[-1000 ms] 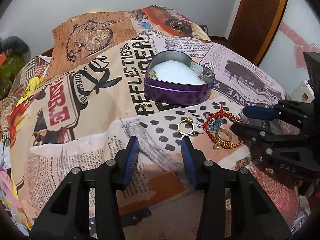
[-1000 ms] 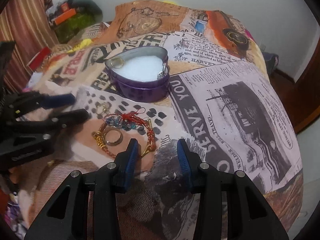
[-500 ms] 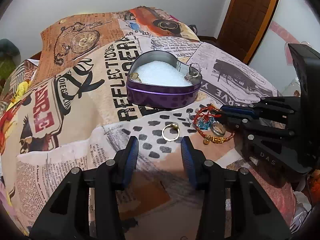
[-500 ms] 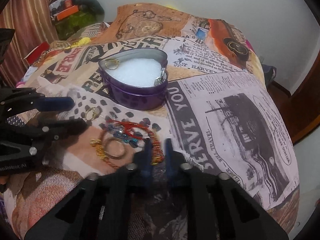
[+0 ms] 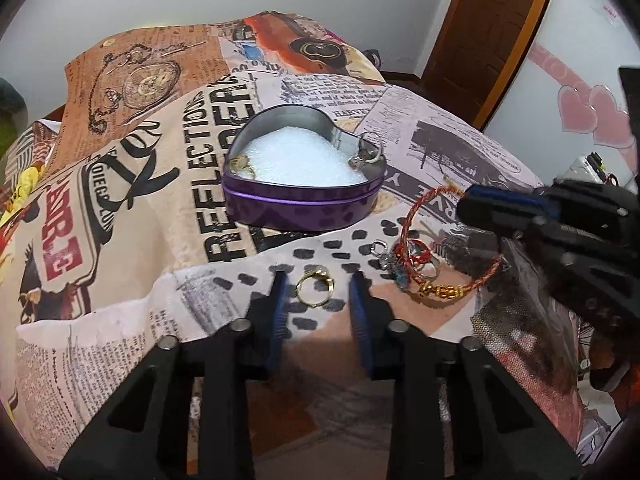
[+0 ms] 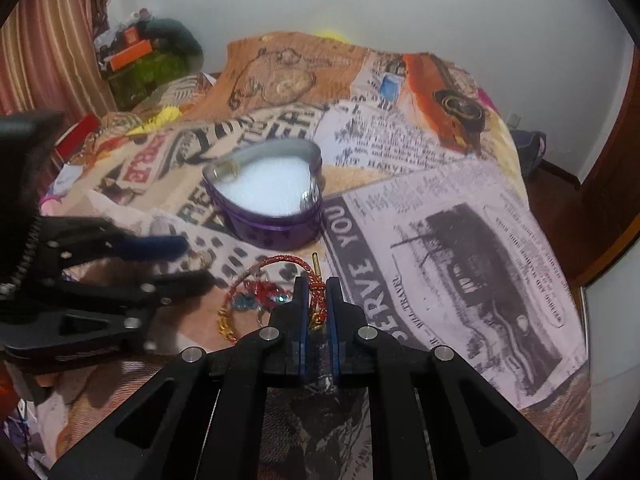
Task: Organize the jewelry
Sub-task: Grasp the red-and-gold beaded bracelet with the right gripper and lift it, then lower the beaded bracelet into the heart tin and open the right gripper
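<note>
A purple heart-shaped tin (image 5: 304, 204) (image 6: 276, 228) with white foam stands on the printed bedspread, a gold ring (image 5: 242, 164) and a silver ring (image 5: 368, 156) at its rim. My right gripper (image 6: 317, 292) (image 5: 470, 216) is shut on a red-and-gold bangle (image 6: 280, 259) (image 5: 412, 216), which is tilted up off the cloth. Under the bangle lies a small heap of rings and a blue charm (image 5: 400, 264). My left gripper (image 5: 318, 300) (image 6: 188, 262) straddles a loose gold ring (image 5: 314, 290). Its jaws are closing, with gaps still on both sides of the ring.
The bedspread (image 5: 132, 208) bulges in soft folds and drops away at the near edge. A wooden door (image 5: 492, 28) stands at the back right. In the right wrist view, a striped curtain (image 6: 44, 60) and a pile of clutter (image 6: 148, 60) lie far left.
My right gripper shut on the bangle and tipped it up off the cloth. My left gripper came forward around the loose gold ring and its jaws narrowed.
</note>
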Motion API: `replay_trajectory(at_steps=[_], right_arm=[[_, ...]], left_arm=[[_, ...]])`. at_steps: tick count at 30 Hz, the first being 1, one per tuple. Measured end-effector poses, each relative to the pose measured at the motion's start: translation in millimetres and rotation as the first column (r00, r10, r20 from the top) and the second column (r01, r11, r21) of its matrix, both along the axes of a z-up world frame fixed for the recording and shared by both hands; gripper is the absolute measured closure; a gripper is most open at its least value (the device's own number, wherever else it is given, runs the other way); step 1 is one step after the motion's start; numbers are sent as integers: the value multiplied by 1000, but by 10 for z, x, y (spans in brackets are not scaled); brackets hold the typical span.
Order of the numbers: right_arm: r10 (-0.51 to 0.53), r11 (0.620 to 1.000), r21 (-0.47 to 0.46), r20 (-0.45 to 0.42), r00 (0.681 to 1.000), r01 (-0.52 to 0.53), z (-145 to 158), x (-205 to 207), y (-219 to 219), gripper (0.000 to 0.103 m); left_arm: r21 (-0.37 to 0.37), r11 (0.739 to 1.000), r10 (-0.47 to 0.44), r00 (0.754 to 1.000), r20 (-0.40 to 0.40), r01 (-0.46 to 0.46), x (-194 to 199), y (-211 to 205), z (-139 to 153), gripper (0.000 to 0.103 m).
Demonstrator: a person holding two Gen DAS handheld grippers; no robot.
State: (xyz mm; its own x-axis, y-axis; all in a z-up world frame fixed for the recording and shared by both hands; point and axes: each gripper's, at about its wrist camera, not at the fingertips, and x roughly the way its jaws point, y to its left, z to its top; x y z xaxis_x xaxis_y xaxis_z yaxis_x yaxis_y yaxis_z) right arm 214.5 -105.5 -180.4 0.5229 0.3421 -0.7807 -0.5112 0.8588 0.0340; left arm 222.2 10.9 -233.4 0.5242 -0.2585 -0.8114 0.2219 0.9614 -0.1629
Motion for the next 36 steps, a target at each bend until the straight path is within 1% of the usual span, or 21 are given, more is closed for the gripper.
replay_trajectory(at_steps=[2,6,7,8,11,15,17,26,36], right_arm=[[-2,1000,14,16,1000,1,72,-26,-11,96],[-5,999,38,39,999,3,196,-68,-21,96],[-5,999,40,45,999,4,217,-76,-28,96],[-7,999,41,51,999,5,237,-86,-29,96],[-11,999,45,60,998,8,275,-104,-42,96],[-20,999,43,68,997,18,291,-103,-74,96],[-27,999,44,69,997,24,291,-92,-91,96],[-34,998,64,75,997,30,305,-61,-104,96],[-41,995,93,97,994,32,392,27,-67,96]], left_arm=[[2,1000,-12,1000,2,12,0,-29,-3,86],[14,1000,-8,1000,7,8,-11,-47,4,87],[9,1000,-4,1000,7,4,-15,-40,11,89],[-2,1000,-1,1000,8,1,-22,-31,24,98],[-11,1000,13,1000,14,-13,-66,-14,67,99],[4,999,32,999,26,-32,-116,3,99,100],[10,999,41,998,37,-42,-139,18,128,103],[7,997,82,992,93,-83,-204,128,361,103],[-4,995,100,982,161,-101,-176,181,618,103]])
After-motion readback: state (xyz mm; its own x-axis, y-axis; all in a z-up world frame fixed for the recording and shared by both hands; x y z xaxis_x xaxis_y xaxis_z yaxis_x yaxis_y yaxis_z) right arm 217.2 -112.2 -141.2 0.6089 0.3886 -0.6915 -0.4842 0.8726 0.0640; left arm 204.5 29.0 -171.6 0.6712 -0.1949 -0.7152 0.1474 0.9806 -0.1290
